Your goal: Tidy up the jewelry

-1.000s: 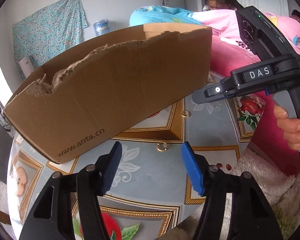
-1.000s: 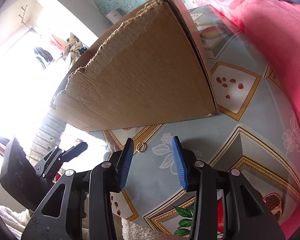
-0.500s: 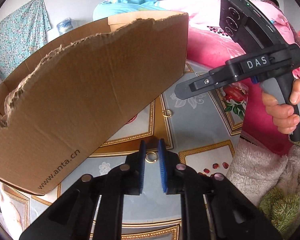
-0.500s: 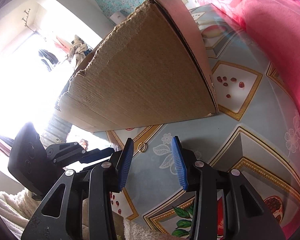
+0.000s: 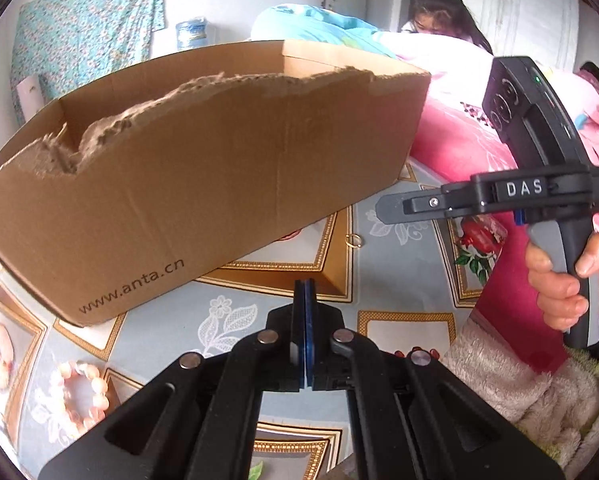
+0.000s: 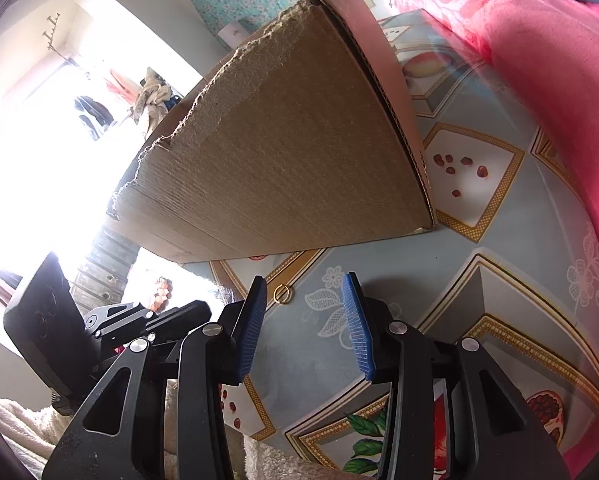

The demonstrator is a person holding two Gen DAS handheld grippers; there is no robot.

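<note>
My left gripper [image 5: 304, 284] is shut, its blue pads pressed together over the spot where a small gold ring lay; that ring no longer shows on the cloth. A second gold ring [image 5: 353, 240] [image 6: 282, 294] lies flat on the patterned cloth near the torn cardboard box [image 5: 203, 184] [image 6: 299, 152]. My right gripper [image 6: 304, 280] [image 5: 387, 208] hovers open just behind this ring, with nothing between its pads. A pink bead bracelet [image 5: 79, 396] lies at the lower left of the left wrist view. The left gripper [image 6: 201, 312] also shows at the right wrist view's lower left.
The box stands on a tablecloth [image 5: 399, 280] printed with fruit and gold frames. Pink bedding [image 6: 559, 80] borders the table on the right, and a fluffy blanket [image 5: 499, 384] lies at its near edge. A person [image 5: 439, 20] sits beyond the bedding.
My left gripper's jaws closed from wide open onto the nearer ring, which is now out of sight, and the gripper rolled a little. The right gripper has not moved.
</note>
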